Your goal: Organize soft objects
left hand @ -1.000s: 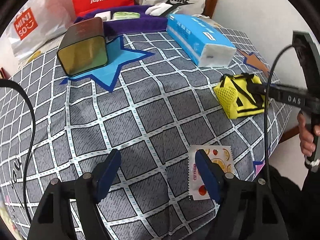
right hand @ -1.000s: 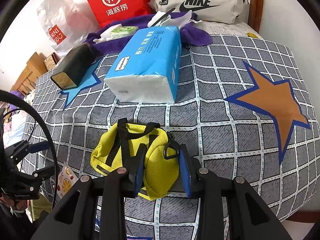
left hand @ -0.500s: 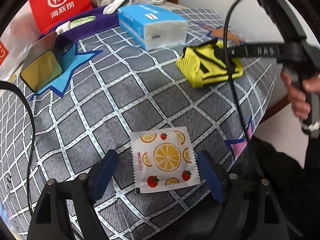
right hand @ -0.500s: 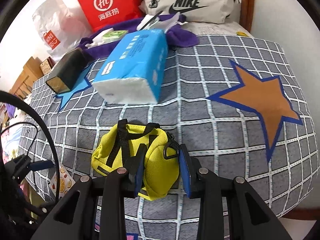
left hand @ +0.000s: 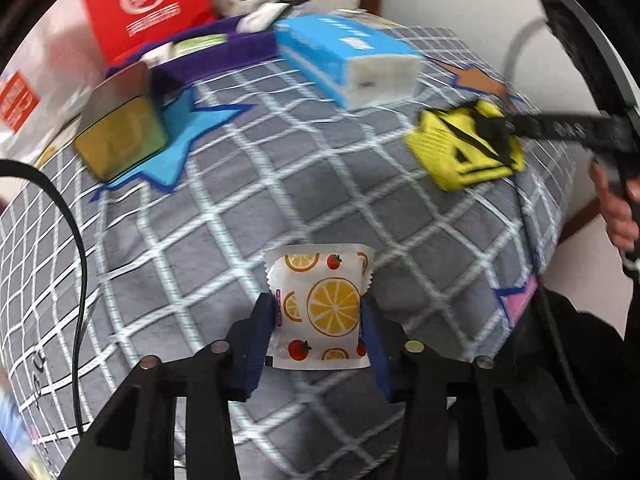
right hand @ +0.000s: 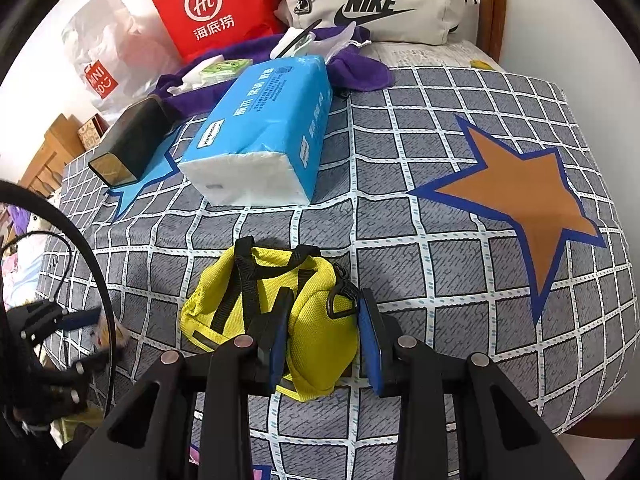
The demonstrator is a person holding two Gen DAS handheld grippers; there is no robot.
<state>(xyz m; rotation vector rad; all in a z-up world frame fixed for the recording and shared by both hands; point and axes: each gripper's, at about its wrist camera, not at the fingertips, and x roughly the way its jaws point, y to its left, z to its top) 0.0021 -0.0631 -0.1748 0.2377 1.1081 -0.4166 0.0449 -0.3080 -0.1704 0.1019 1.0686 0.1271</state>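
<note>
A white packet [left hand: 320, 280] printed with orange slices and tomatoes lies at the near edge of the checked bedspread [left hand: 240, 208]. My left gripper [left hand: 318, 312] is closing on it, and both blue pads touch the packet's side edges. The left wrist view is blurred by motion. A yellow mesh pouch [right hand: 256, 288] with black straps sits on the bedspread, and my right gripper [right hand: 326, 304] is shut on its right part. From the left wrist view the same yellow pouch [left hand: 452, 152] shows at the right, with the right gripper [left hand: 492, 124] on it.
A blue tissue pack [right hand: 264, 132] and a dark box [right hand: 128, 140] lie further back. Behind them are a purple cloth [right hand: 360, 72], a red bag [right hand: 212, 4] and a beige Nike bag [right hand: 372, 0]. A person's hand [left hand: 616, 208] holds the right gripper past the bed's edge.
The left gripper's jaws swung over the fruit-print packet and have closed in from wide apart to its sides. The right gripper and the yellow pouch have stayed put.
</note>
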